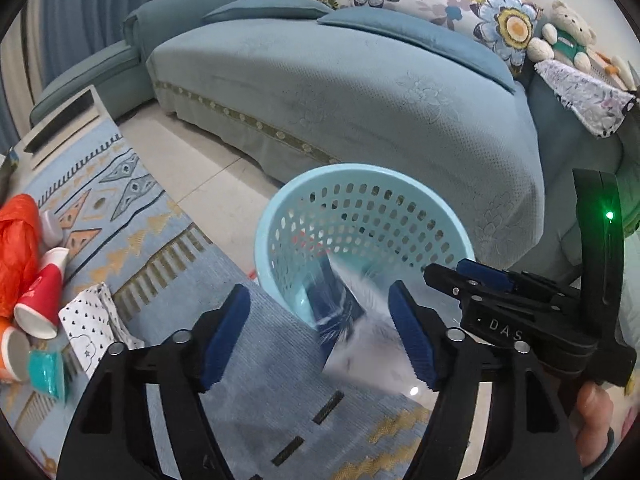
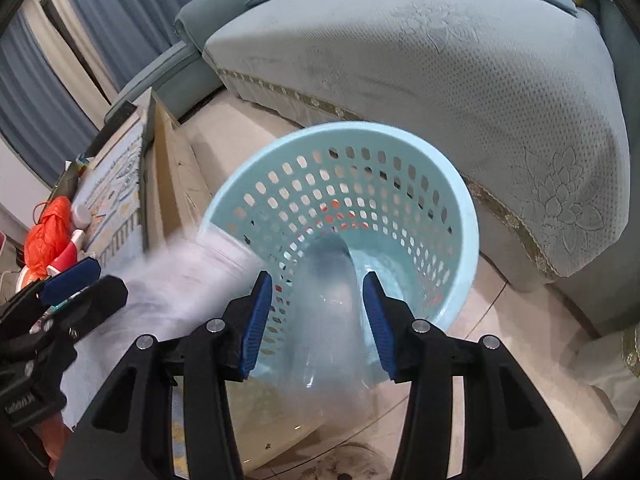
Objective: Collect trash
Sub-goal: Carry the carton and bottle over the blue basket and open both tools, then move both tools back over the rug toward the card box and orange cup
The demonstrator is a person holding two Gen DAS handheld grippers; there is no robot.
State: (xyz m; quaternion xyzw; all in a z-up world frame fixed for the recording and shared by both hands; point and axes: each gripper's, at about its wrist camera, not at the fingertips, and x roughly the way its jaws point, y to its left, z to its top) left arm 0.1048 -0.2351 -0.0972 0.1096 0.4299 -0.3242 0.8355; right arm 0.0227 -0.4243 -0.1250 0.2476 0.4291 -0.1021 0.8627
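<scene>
A light blue perforated basket (image 1: 360, 216) stands on the floor beside the table; it also shows in the right wrist view (image 2: 352, 200). My left gripper (image 1: 320, 336) is open, and a blurred white and dark piece of trash (image 1: 352, 320) is falling from between its jaws toward the basket. My right gripper (image 2: 318, 320) is open over the basket, with a blurred clear plastic item (image 2: 332, 320) falling between its jaws. The white piece (image 2: 188, 276) streaks in from the left gripper (image 2: 76, 280) in the right wrist view.
On the patterned tablecloth (image 1: 132, 216) at left lie red paper cups (image 1: 42, 296), an orange plastic bag (image 1: 16, 252), a dotted white wrapper (image 1: 90, 320) and a teal packet (image 1: 48, 372). A blue sofa (image 1: 360, 92) stands behind the basket.
</scene>
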